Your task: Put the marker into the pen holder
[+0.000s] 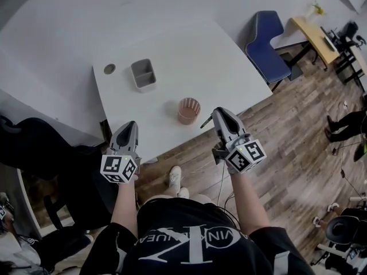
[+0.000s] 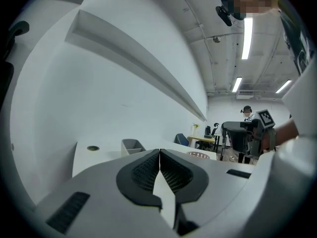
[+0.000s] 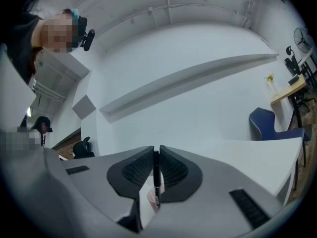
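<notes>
White counter [image 1: 189, 50] spreads ahead of both claws; the right claw [image 1: 218, 112] is clamped on a black marker [image 1: 205, 121] that lies crosswise between its pads, and the left claw [image 1: 131, 125] has its jaws pressed together on nothing. Just ahead and left of the right claw's tip sits the pinkish pen holder [image 1: 188, 110]. A grey two-compartment tray [image 1: 143, 74] lies farther ahead of the left claw.

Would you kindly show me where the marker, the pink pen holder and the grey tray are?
marker [image 3: 156, 176]: right gripper view, black barrel.
pink pen holder [image 1: 188, 115]: head view, side wall.
grey tray [image 1: 145, 86]: head view, near wall.
</notes>
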Demonstrator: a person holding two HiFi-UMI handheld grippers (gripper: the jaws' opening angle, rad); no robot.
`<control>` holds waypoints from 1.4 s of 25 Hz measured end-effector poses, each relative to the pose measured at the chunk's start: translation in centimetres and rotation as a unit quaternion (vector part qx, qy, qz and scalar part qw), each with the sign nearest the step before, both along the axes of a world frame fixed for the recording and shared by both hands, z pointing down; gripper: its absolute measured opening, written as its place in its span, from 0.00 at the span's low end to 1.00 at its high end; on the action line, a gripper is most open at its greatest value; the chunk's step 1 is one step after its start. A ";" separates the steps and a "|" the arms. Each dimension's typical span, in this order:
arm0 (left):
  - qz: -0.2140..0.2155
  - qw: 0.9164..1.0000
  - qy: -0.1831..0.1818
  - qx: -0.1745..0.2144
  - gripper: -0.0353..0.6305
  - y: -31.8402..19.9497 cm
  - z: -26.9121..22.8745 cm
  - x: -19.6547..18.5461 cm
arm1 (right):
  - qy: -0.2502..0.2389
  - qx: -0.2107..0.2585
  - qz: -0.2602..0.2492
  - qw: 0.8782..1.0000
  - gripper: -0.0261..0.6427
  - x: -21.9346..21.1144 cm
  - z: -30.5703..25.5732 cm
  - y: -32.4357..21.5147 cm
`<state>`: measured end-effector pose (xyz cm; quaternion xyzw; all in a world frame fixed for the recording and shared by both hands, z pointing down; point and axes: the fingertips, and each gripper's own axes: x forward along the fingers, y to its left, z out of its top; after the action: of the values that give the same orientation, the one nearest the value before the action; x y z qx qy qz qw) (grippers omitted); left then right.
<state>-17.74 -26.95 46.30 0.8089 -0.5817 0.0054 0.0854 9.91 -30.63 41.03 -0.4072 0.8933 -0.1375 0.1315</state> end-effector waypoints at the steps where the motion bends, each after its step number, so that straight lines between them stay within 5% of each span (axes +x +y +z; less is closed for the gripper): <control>1: 0.000 1.000 0.000 0.000 0.08 -0.5 0.0 -0.1 | -0.001 0.004 -0.004 1.000 0.11 -0.3 -0.4 -0.5; 12: -0.007 1.000 0.002 0.007 0.08 -4.6 -0.9 -1.1 | -0.018 0.016 -0.028 0.999 0.11 -2.6 -2.2 -4.6; 35: 0.014 0.999 -0.008 -0.034 0.08 -6.4 4.4 -0.6 | 0.012 -0.060 -0.034 0.998 0.11 -6.0 6.4 -6.9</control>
<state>-18.36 -33.39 50.68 0.8136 -0.5703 0.0329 0.1087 3.95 -37.53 47.44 -0.3857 0.8982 -0.1905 0.0909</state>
